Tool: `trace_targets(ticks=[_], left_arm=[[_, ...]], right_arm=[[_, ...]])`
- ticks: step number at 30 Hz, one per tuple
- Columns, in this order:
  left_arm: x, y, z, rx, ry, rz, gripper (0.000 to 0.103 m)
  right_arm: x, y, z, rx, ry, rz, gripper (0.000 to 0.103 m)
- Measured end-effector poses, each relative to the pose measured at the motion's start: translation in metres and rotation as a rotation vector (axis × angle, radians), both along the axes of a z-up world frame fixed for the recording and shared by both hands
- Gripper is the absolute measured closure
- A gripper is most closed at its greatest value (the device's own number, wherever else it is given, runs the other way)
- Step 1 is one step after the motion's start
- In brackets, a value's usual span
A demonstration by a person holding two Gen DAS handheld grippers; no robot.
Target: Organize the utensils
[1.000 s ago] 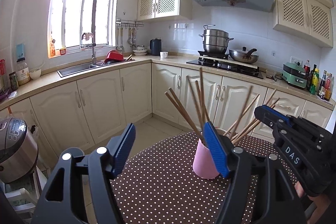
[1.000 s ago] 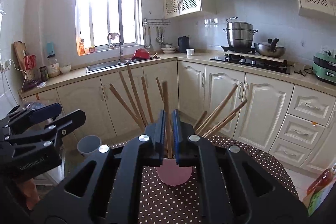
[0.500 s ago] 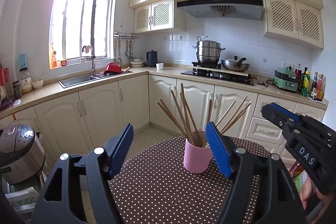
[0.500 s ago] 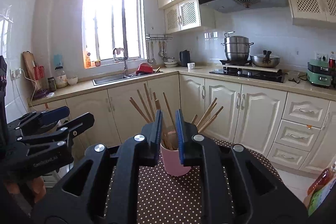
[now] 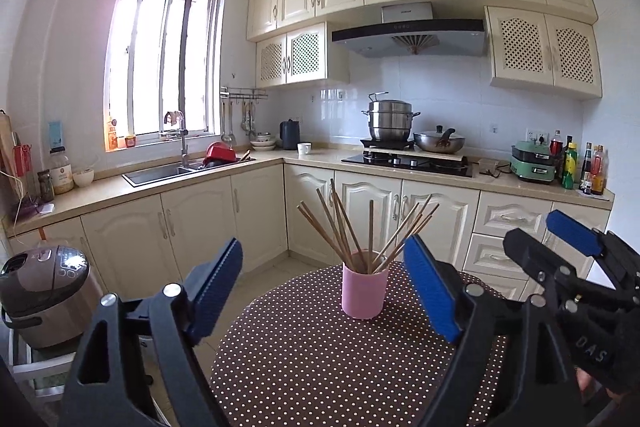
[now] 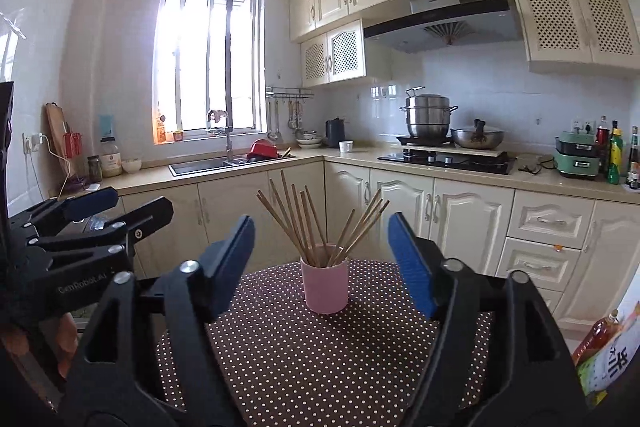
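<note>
A pink cup (image 5: 364, 293) (image 6: 325, 287) stands upright on the round brown polka-dot table (image 5: 300, 367) (image 6: 320, 359). Several wooden chopsticks (image 5: 348, 231) (image 6: 296, 219) fan out of it. My left gripper (image 5: 322, 251) (image 6: 136, 201) hangs short of the cup, its jaws opening wide with nothing between them. My right gripper (image 6: 322, 227) (image 5: 536, 231) is also back from the cup, its jaws opening, and the pads grip nothing. The cup shows in the gap of each gripper but stands farther off on the table.
A rice cooker (image 5: 44, 291) sits on a low stand left of the table. A bottle (image 6: 600, 339) stands at the right edge. Beyond the table are cream cabinets, a sink (image 5: 160, 173) and a stove with pots (image 5: 404, 159).
Both grippers drew back from the cup and rose a little. The right gripper, shut around a chopstick before, has let go and spread wide. The left gripper opened further.
</note>
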State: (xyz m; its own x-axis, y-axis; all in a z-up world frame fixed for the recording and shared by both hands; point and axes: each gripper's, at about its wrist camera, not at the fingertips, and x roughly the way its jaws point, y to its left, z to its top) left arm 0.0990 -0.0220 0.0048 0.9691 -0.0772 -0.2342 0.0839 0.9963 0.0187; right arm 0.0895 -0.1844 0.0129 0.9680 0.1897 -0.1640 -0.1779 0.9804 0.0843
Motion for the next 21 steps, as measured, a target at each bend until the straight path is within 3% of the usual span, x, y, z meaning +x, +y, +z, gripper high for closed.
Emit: trace_targets(ticks=[6, 15, 21], left_arm=[[-0.03, 0.001, 0.002, 0.014, -0.011, -0.024, 0.021], [-0.078, 0.012, 0.009, -0.008, -0.098, 0.01, 0.013], [-0.094, 0.016, 0.01, -0.007, -0.106, 0.019, 0.011]], right_arm=[[-0.026, 0.004, 0.002, 0.002, 0.003, -0.019, 0.013], [-0.058, 0.006, 0.009, 0.005, -0.032, -0.013, 0.009], [-0.07, 0.01, 0.011, 0.002, -0.037, 0.01, 0.008]])
